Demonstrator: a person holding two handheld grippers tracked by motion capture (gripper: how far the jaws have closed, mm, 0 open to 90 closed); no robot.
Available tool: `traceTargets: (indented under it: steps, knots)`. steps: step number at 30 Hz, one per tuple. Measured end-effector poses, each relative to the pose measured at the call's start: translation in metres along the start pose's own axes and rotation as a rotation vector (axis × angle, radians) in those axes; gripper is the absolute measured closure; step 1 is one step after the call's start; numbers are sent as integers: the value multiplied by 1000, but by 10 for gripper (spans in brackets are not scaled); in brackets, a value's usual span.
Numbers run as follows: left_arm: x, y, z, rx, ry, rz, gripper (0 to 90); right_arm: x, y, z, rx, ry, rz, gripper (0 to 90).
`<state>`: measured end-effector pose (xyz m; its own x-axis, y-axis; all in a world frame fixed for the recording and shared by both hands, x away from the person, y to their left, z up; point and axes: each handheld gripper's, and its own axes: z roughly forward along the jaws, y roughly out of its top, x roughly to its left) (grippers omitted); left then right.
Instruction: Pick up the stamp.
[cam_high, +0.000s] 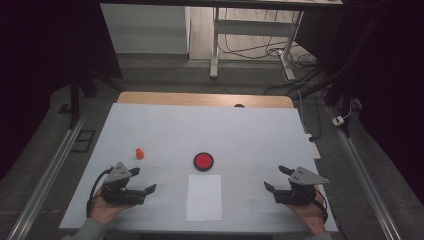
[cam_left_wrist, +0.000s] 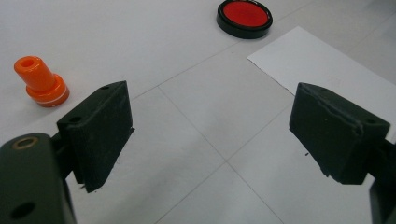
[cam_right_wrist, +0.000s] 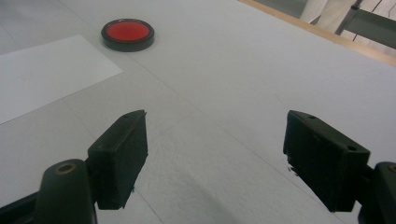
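Orange stamp (cam_high: 140, 153) stands apart from paper sheet's (cam_high: 204, 197) edge.

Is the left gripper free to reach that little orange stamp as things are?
Probably yes. The left gripper has its jaws open and empty, and the orange stamp stands upright just beyond it on the white table, with nothing between them.

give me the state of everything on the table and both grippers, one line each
orange stamp: upright, standing alone, untouched
round ink pad: lid off, red face showing
white paper sheet: flat, blank, just below the pad
left gripper: open, nothing between the jaws
right gripper: open, nothing between the jaws
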<state>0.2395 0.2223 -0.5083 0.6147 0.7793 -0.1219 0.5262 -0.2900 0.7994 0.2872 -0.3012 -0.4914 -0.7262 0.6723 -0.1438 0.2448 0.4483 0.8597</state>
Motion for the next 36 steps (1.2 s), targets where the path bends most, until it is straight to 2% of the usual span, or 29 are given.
traceTargets:
  steps: [6,14,19,28,36]
  knots:
    - [0,-3,-6,-23,3,2,142,1,0,-2,-10,22,15,234]
    - [-1,-4,-5,-24,1,16,147,-2,0,-4,-34,27,34,257]
    - [-3,-4,-6,-29,-4,27,156,-1,0,-5,-30,28,33,263]
    - [-3,2,-8,-36,19,38,161,0,0,-3,-19,29,25,274]
    - [-1,8,-7,-40,15,30,169,0,-1,-1,-14,31,24,282]
